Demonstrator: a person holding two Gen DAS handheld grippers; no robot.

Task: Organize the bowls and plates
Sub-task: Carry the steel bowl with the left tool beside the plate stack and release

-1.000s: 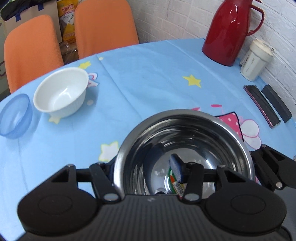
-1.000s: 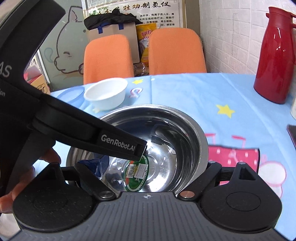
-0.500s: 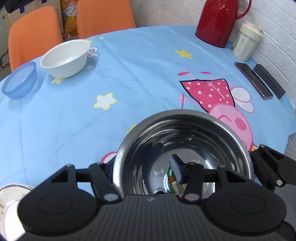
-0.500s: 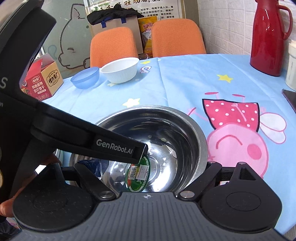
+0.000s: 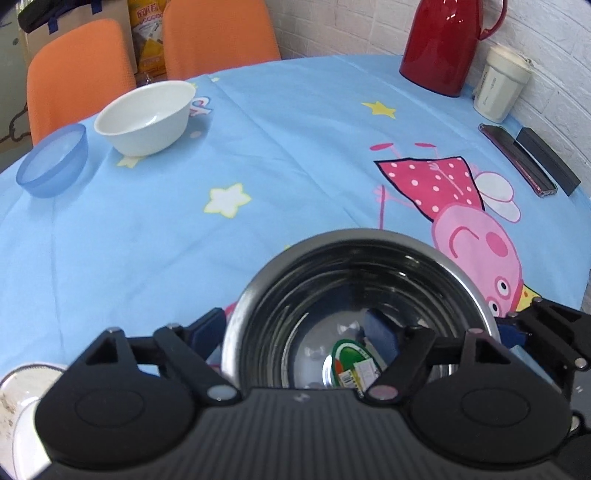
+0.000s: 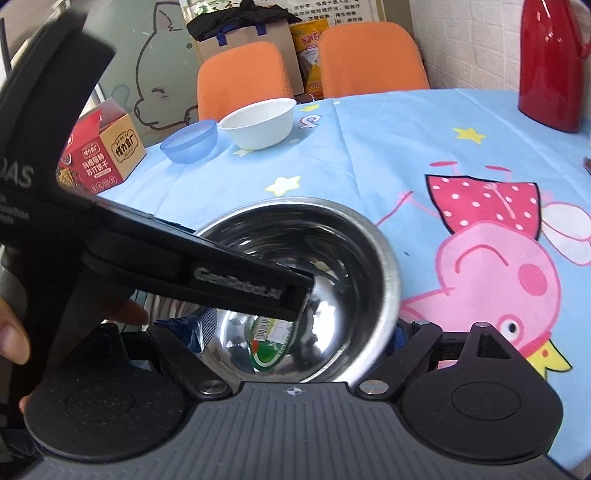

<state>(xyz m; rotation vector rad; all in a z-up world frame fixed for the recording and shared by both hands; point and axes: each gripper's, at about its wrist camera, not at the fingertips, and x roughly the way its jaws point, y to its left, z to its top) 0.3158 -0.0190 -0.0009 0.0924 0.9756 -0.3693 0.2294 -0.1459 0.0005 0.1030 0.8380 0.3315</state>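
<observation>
A shiny steel bowl (image 5: 354, 295) with a green label inside fills the near part of both views; it also shows in the right wrist view (image 6: 332, 258). My left gripper (image 5: 295, 332) grips its left rim, one finger outside and one inside. My right gripper (image 6: 303, 332) grips the opposite rim the same way. The bowl is near the table's front edge. A white bowl (image 5: 146, 116) and a blue plastic bowl (image 5: 51, 162) sit at the far left; both also show in the right wrist view: the white bowl (image 6: 258, 123), the blue bowl (image 6: 188, 142).
A red thermos (image 5: 443, 44), a white cup (image 5: 500, 88) and two dark flat cases (image 5: 517, 158) stand at the far right by the brick wall. Orange chairs (image 5: 218, 35) are behind the table. A red box (image 6: 103, 155) sits left. A patterned dish (image 5: 18, 391) shows at lower left.
Both grippers have carried the steel bowl back toward the table's near edge over the last second; the white and blue bowls now look farther off. In the last half second it shifted slightly.
</observation>
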